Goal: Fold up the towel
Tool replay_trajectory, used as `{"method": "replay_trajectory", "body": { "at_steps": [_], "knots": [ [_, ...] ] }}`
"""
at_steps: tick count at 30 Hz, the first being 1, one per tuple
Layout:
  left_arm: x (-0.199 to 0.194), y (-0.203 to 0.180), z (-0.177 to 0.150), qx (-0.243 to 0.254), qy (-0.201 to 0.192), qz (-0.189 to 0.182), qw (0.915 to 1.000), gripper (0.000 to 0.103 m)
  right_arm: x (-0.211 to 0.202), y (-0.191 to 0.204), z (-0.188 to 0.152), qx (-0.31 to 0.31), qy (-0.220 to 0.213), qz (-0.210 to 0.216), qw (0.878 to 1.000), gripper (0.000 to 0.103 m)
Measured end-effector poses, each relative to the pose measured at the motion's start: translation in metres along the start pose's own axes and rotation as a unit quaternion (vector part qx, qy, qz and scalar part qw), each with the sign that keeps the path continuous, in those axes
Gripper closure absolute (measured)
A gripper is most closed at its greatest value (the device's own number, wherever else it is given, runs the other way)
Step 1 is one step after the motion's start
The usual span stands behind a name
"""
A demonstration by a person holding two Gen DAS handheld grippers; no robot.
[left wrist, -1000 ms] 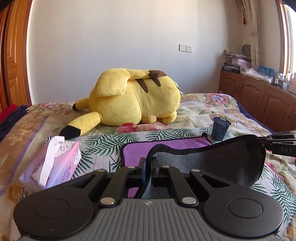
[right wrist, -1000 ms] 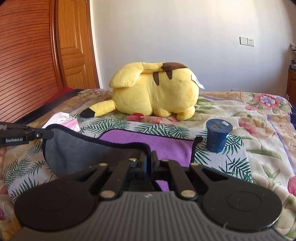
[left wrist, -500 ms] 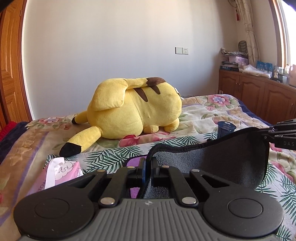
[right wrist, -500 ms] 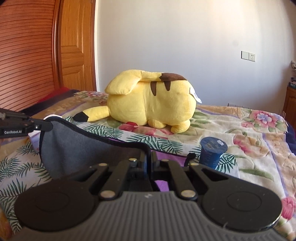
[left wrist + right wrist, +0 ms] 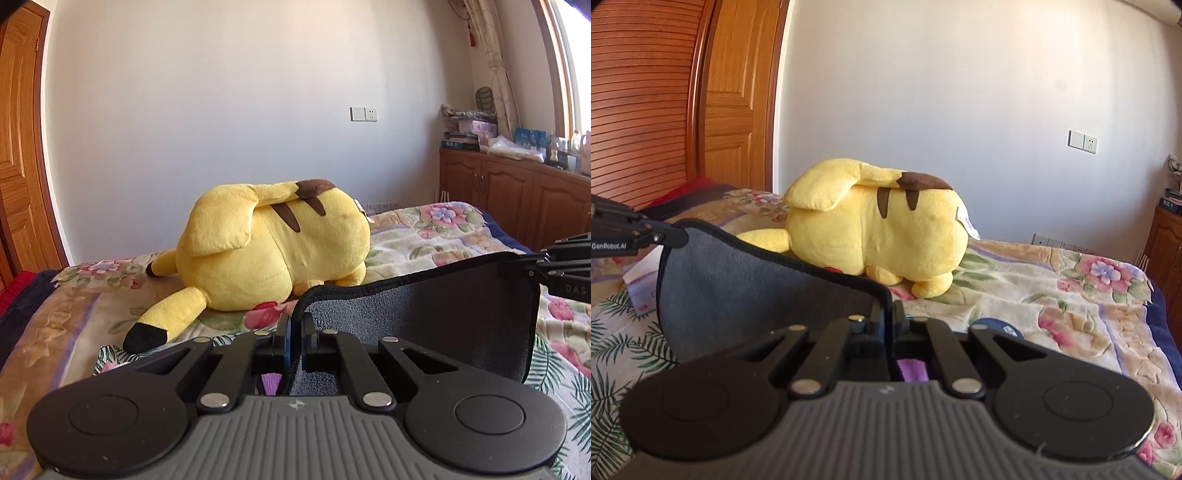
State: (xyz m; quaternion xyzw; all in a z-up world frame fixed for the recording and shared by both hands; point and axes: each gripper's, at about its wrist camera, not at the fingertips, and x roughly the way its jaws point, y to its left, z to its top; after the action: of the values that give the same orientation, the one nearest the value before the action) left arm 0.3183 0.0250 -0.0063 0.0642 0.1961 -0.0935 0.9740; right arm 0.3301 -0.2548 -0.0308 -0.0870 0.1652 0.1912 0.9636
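Observation:
The towel (image 5: 424, 306) is dark grey on one side and purple on the other, with a black hem. It hangs stretched in the air between my two grippers, above the bed. My left gripper (image 5: 294, 332) is shut on one corner of its top edge. My right gripper (image 5: 888, 321) is shut on the other corner; the towel (image 5: 746, 288) spreads to its left. Each gripper shows at the edge of the other's view: the right gripper (image 5: 532, 266), the left gripper (image 5: 679, 236). A strip of purple shows under each gripper.
A big yellow plush toy (image 5: 273, 258) lies on the flowered bedspread (image 5: 424, 229) beyond the towel. A dark blue cup (image 5: 997, 325) stands just past my right gripper. A tissue pack (image 5: 641, 280) lies at left. Wooden cabinets (image 5: 517, 199) stand at right, a wooden door (image 5: 735, 110) at left.
Both grippers have risen and carried the towel's edge up and forward. The purple part on the bed has dropped out of sight. The cup and the tissue pack are now mostly hidden.

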Motion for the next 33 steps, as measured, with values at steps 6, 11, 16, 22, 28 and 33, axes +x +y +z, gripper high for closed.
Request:
{"method": "replay_trajectory", "body": {
  "at_steps": [6, 11, 16, 22, 28, 33],
  "knots": [
    [0.007, 0.000, 0.007, 0.007, -0.004, 0.008, 0.9999, 0.103, 0.009, -0.005, 0.006, -0.006, -0.006, -0.008, 1.000, 0.099],
    [0.017, 0.005, 0.009, -0.004, -0.002, 0.013, 0.9999, 0.103, 0.019, -0.008, 0.010, -0.003, -0.008, -0.011, 1.000, 0.099],
    [0.033, 0.007, 0.008, -0.004, 0.001, 0.025, 0.9997, 0.103, 0.033, -0.009, 0.011, -0.015, -0.009, -0.018, 1.000, 0.099],
    [0.054, 0.007, 0.001, 0.005, 0.005, 0.040, 0.9992, 0.103, 0.059, -0.016, 0.003, -0.020, 0.006, -0.028, 0.999, 0.099],
    [0.084, 0.008, -0.010, 0.012, 0.019, 0.047, 0.9986, 0.103, 0.078, -0.019, -0.012, -0.020, 0.017, -0.029, 0.999, 0.099],
    [0.111, 0.007, -0.028, 0.014, 0.051, 0.049, 0.9974, 0.103, 0.099, -0.023, -0.027, -0.014, 0.045, -0.025, 0.999, 0.099]
  ]
}}
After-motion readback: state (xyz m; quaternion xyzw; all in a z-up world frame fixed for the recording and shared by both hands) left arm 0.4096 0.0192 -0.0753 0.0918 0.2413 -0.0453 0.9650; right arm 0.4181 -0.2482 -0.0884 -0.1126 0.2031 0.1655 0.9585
